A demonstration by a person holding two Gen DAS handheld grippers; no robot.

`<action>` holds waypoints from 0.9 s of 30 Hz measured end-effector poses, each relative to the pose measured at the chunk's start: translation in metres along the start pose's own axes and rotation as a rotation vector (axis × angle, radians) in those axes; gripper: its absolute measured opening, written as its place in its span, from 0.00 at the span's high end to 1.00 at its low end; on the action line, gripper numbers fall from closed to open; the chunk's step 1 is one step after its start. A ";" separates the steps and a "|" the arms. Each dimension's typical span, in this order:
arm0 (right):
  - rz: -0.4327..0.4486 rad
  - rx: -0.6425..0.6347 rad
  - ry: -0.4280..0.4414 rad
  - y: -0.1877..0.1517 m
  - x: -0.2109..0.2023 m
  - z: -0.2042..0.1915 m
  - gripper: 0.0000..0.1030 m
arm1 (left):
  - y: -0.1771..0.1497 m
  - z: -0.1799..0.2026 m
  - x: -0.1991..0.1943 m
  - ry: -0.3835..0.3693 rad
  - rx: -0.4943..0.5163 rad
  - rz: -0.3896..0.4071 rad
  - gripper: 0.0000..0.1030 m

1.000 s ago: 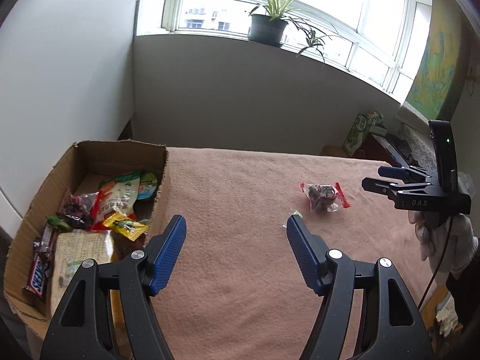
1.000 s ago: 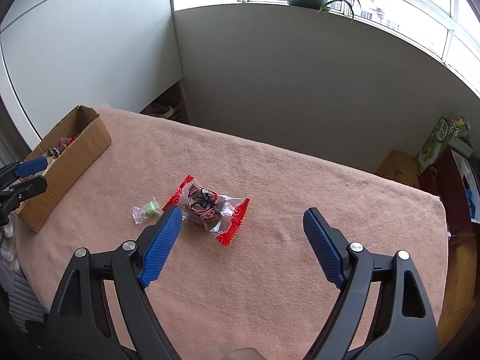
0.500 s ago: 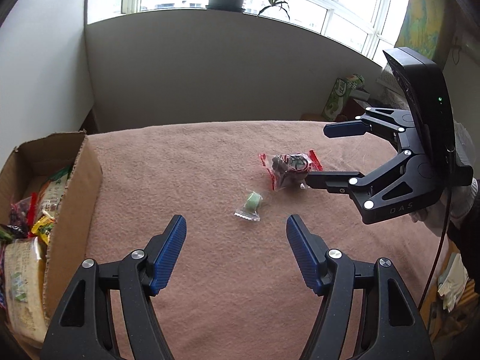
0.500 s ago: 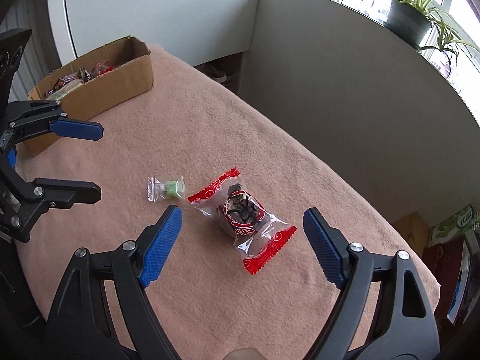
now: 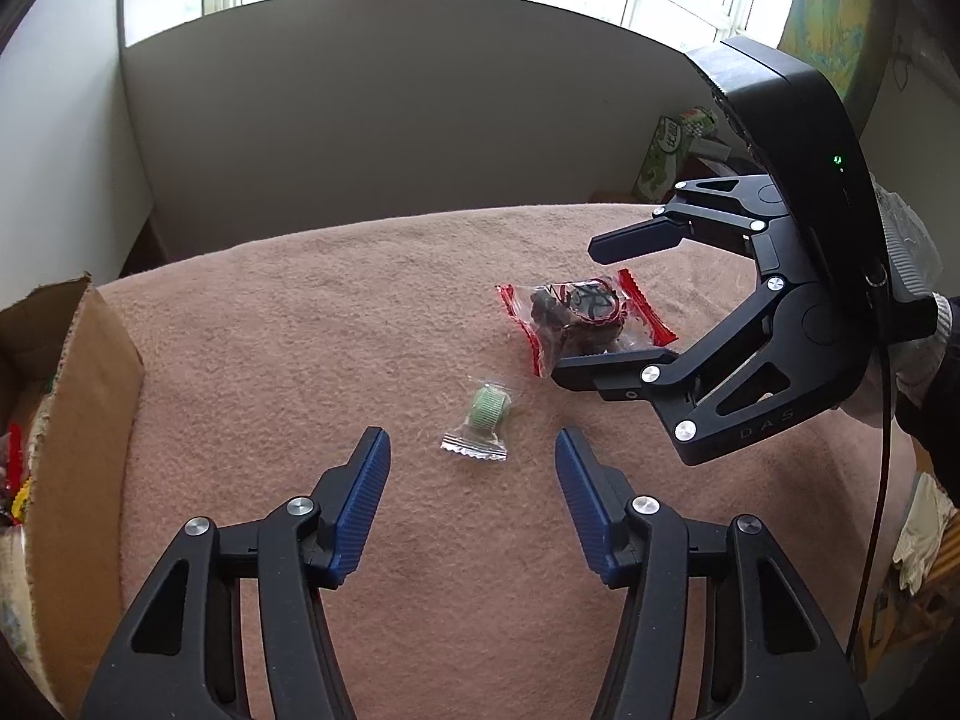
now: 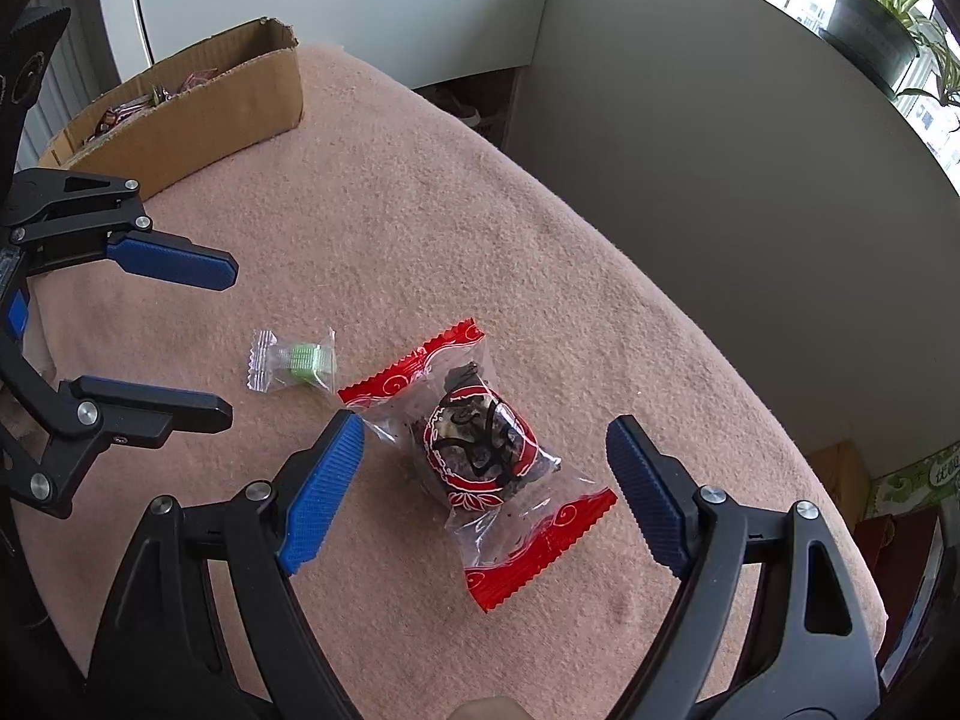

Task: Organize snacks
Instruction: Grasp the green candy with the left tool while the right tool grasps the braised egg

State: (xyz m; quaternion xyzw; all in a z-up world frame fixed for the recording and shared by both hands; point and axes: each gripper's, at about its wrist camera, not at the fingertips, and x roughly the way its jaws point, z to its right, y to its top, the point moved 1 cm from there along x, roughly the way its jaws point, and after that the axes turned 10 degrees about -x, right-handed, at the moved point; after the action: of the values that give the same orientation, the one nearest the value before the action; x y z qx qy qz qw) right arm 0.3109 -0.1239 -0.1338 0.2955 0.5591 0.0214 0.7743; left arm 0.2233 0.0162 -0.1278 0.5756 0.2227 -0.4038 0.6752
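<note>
Left wrist view
Left gripper (image 5: 471, 450): jaws apart and just narrowing, nothing pressed between the blue pads; it points down at the blanket (image 5: 300, 324).
Green candy (image 5: 482, 417): lies just beyond the gap, long axis running near to far, crimped end nearest.
Red-ended snack pack (image 5: 579, 315): further off to the right, lying crosswise, dark swirled print on its front that I cannot read.
Right gripper (image 5: 591, 312): jaws wide, straddling that pack. "DAS" is stamped on its body.
Cardboard box (image 5: 78, 420): at the left edge.

Right wrist view
Right gripper (image 6: 486, 462): jaws apart around the pack (image 6: 480, 456), pads clear of the wrapper; its long axis runs diagonally, far-left to near-right.
Green candy (image 6: 294, 357): left of the pack, lengthwise left to right, in front of the left gripper (image 6: 228, 339).
Box (image 6: 198, 114): far left, wrappers inside.
</note>
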 end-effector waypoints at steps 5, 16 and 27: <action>0.003 0.044 0.020 -0.008 0.008 0.007 0.20 | 0.004 0.004 0.009 0.000 0.009 -0.008 0.51; 0.045 0.131 0.038 -0.019 0.005 0.014 0.30 | 0.011 0.009 0.036 -0.005 0.024 -0.035 0.65; 0.057 0.179 0.028 -0.022 -0.004 0.016 0.50 | 0.011 0.007 0.037 0.017 0.014 -0.018 0.78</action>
State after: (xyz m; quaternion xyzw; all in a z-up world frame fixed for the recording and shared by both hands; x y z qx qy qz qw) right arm 0.3168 -0.1502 -0.1380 0.3788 0.5610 -0.0023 0.7361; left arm 0.2524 -0.0013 -0.1482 0.5816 0.2306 -0.4066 0.6658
